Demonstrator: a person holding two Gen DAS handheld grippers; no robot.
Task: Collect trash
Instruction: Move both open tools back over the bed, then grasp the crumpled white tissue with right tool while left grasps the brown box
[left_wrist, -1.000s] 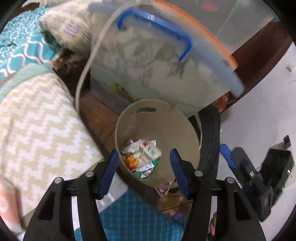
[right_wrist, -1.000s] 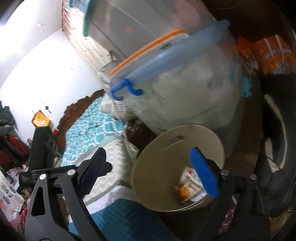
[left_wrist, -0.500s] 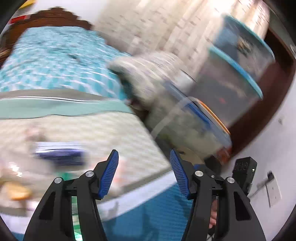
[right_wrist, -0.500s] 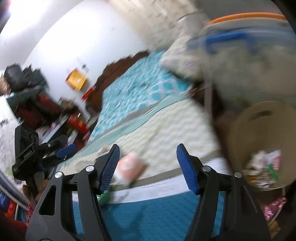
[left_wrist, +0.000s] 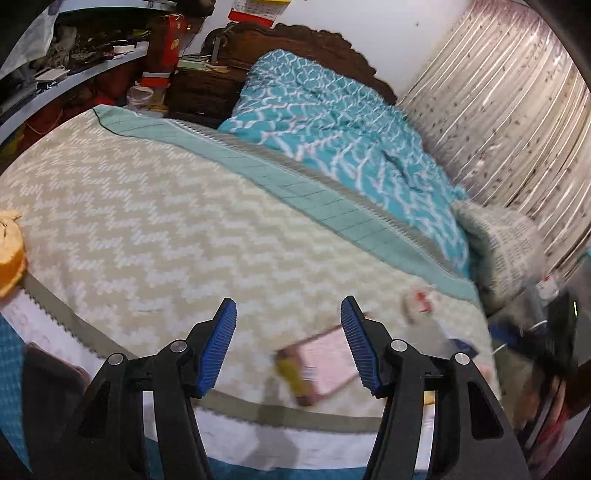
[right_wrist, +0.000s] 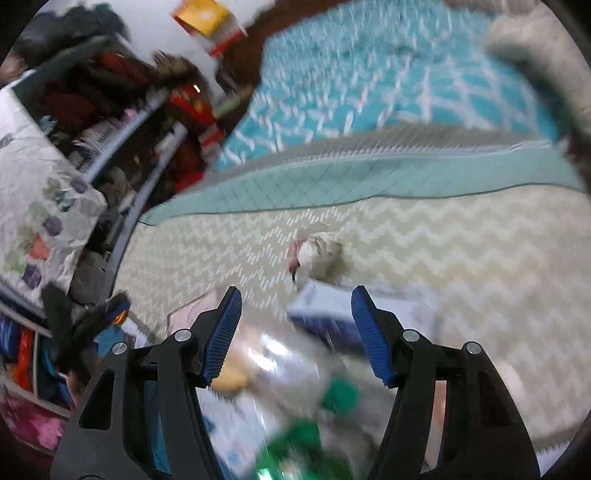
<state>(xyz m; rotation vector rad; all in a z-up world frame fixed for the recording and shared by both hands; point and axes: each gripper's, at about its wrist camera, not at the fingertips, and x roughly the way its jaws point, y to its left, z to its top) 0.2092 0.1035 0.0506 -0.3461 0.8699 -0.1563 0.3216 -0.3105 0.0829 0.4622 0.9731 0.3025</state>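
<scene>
The bed (left_wrist: 147, 221) carries the trash near its front edge: a blue-and-white box (right_wrist: 332, 310), a pink packet (left_wrist: 325, 354), a crumpled white wad (right_wrist: 317, 254) (all probably light; pinch the box across its stiff sides). Both the left tool (left_wrist: 288, 343) and the right tool (right_wrist: 295, 332) stand part-open, gripping nothing.
</scene>
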